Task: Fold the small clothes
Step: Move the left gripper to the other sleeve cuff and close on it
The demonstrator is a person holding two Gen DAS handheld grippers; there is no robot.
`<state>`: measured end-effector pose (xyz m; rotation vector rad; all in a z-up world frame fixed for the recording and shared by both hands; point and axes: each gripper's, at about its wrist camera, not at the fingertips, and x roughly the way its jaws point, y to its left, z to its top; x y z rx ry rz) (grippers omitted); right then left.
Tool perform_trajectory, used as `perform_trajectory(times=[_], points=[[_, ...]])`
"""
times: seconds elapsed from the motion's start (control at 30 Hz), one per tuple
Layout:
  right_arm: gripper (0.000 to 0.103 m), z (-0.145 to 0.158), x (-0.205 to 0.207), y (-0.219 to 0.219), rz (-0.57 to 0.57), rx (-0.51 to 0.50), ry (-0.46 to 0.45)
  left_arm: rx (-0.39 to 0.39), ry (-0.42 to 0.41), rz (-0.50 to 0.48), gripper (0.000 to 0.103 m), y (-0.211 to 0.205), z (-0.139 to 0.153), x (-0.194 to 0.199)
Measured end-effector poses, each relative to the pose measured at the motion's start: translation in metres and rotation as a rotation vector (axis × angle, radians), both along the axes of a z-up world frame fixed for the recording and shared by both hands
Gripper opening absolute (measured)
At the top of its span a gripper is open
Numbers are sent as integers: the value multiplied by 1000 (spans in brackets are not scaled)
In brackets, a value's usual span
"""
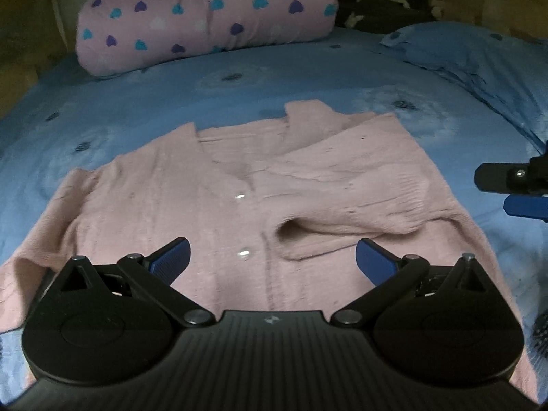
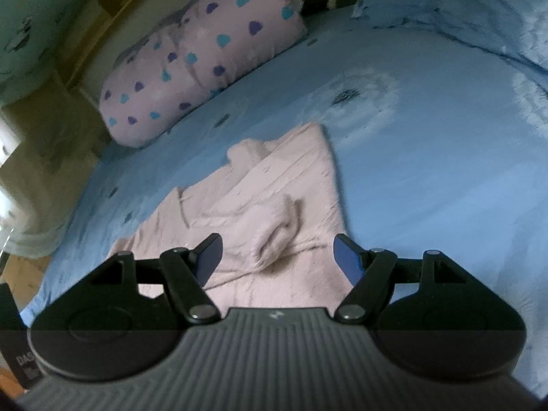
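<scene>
A pink knitted cardigan [image 1: 212,185] lies spread, front up, on a blue bedsheet [image 1: 144,102], with one sleeve [image 1: 342,202] folded across its chest so the cuff opening faces the button line.

The left tongs [image 1: 273,262] hang above the lower part of the cardigan. Their blue pads [image 1: 171,260] stand spread wide, with nothing between them; a clear button [image 1: 245,252] sits directly ahead, between the two fingers, and the folded cuff lies just beyond the right-hand finger. They appear to touch no fabric.

The right tongs [image 2: 277,260] hover over the cardigan's edge on the folded-sleeve side. Their jaws are also spread apart and empty, with the sleeve cuff showing ahead through the gap. In the left wrist view, these tongs show only as a black and blue tip at the far right edge.

Beyond both tongs, a pink pillow with blue and purple hearts [image 1: 205,17] rests at the far end of the bed, and a blue pillow [image 1: 479,54] lies off to the right.
</scene>
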<state>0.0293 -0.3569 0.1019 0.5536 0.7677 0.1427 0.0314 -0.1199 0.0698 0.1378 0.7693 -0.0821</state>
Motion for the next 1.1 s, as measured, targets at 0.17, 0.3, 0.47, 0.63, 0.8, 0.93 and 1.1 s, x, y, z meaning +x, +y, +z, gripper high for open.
perform_trajectory(times=[0.17,0.3,0.47,0.63,0.8,0.93,1.1], points=[[73,-3,3,-5,-48,-68,16,50,-34,-44,103,-20,-6,6],[73,-6,3,-8,-52,-74,27,88,-56,-74,103,-35,-11,11],[73,-6,2,-9,-77,-118,33,43,-70,-126,103,-56,-8,17],[73,-6,3,-27,-137,-96,40,76,-88,-160,103,-88,-16,31],[73,-13,3,-47,-227,-54,81,160,-144,-172,100,-108,-36,42],[73,-13,3,-47,-229,-65,74,147,-165,-188,59,-107,-46,44],[73,-12,6,-36,-187,-124,58,1,-132,-161,26,-92,-43,45]])
